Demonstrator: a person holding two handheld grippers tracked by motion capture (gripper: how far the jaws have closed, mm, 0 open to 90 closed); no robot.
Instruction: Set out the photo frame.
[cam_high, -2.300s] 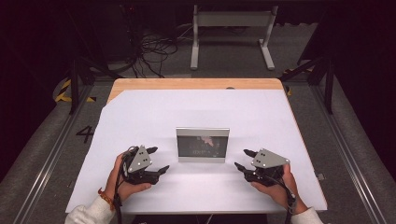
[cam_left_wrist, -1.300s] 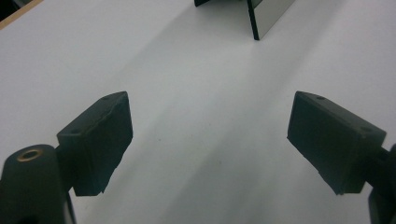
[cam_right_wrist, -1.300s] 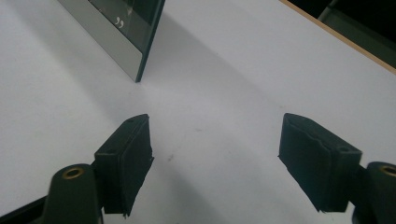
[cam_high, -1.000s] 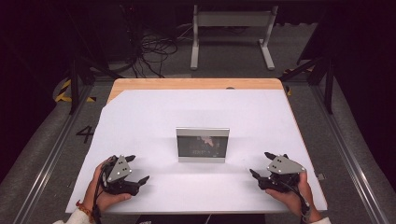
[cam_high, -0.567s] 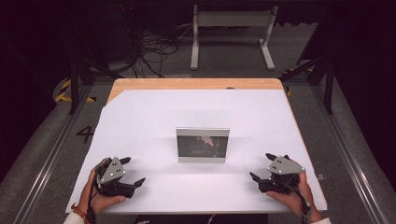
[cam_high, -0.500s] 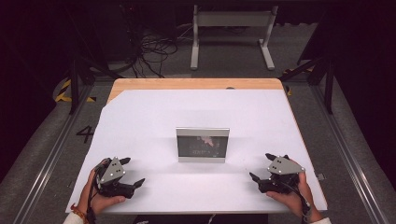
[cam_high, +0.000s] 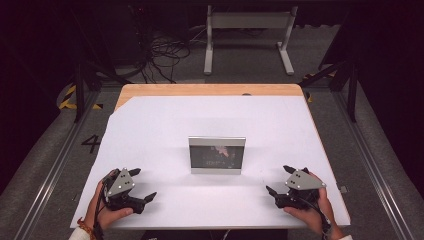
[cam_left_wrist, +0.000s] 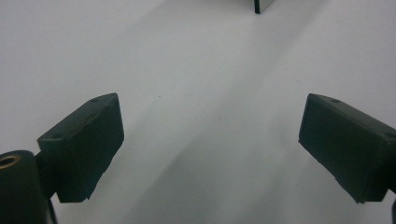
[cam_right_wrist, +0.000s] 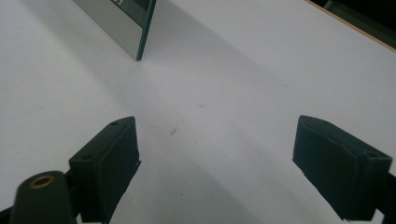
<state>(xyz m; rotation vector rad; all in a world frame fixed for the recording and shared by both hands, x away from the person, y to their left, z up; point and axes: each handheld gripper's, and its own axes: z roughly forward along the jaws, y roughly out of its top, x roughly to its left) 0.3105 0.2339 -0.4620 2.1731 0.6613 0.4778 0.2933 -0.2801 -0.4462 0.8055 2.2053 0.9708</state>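
A silver-edged picture frame (cam_high: 217, 155) stands upright in the middle of the white table top (cam_high: 210, 120). Near the front left corner, a hand holds my left gripper (cam_high: 143, 184) low over the table. It is open, its jaws have just been opening, and nothing lies between them. In the left gripper view the gripper (cam_left_wrist: 210, 140) looks over bare white surface, with the frame's corner (cam_left_wrist: 262, 4) at the top edge. My right gripper (cam_high: 279, 180) is held near the front right corner. It too is open, having just widened, with nothing in it. In the right gripper view the gripper (cam_right_wrist: 217, 158) points past the frame (cam_right_wrist: 121, 28).
A strip of bare wood (cam_high: 210, 90) runs along the table's far edge. Behind the table stand a white metal stand (cam_high: 247, 30) and loose cables (cam_high: 165, 50) on the floor. Metal rails (cam_high: 370, 160) run along both sides.
Since the earliest frame both hands have drawn back from the frame toward the near corners of the table. Over the last second they have kept still, with the jaws spread a little wider.
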